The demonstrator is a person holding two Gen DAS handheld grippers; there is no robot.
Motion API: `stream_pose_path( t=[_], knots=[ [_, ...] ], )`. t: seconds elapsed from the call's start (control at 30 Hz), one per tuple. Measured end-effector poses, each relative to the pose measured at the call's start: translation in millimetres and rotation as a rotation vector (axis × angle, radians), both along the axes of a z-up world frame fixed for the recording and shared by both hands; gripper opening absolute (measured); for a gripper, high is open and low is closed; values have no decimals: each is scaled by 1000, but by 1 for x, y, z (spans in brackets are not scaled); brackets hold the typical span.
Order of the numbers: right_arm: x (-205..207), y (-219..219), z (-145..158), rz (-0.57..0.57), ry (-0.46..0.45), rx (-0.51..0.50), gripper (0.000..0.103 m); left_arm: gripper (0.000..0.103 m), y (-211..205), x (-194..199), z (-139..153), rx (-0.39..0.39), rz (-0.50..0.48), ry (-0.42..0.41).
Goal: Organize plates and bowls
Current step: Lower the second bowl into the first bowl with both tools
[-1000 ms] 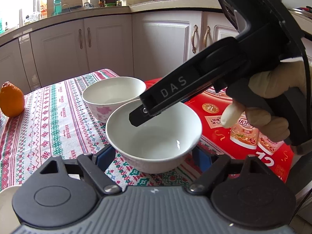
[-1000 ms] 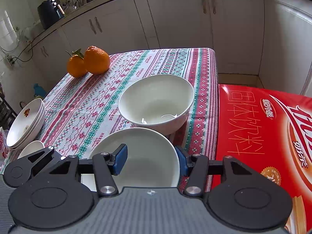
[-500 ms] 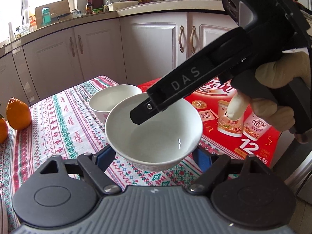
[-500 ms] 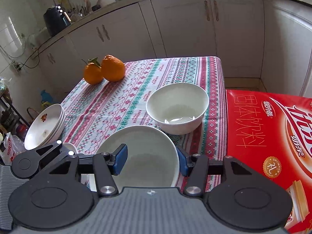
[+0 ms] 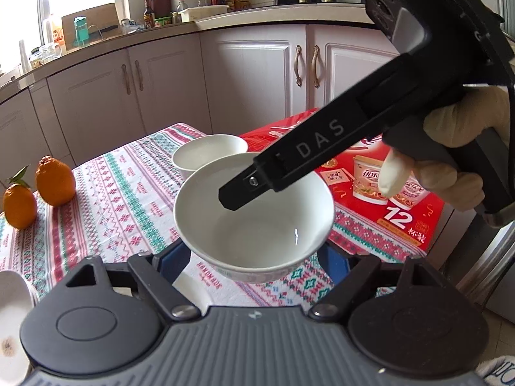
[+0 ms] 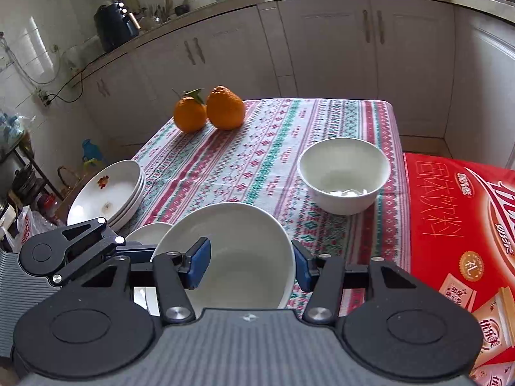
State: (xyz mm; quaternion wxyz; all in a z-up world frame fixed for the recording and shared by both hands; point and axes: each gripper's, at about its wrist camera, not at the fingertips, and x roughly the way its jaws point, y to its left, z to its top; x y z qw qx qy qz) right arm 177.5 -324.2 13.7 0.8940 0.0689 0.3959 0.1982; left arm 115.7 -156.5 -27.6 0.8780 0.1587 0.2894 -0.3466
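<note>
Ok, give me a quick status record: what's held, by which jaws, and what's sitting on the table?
held item: white bowl, raised above the tablecloth
right gripper: shut on white bowl, one pad inside its wall, one outside
left gripper: jaws flank the white bowl's lower wall; contact unclear
on table: second bowl, stacked plates, two oranges
beside table: red box
</note>
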Motion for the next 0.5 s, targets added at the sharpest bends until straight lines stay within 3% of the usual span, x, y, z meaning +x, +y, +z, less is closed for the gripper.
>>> stream_pose_path(
  t=[0.5],
  knots=[
    [-11,59,7,100,-14,-4,59,85,52,-23,8,-3,71,0]
  ],
)
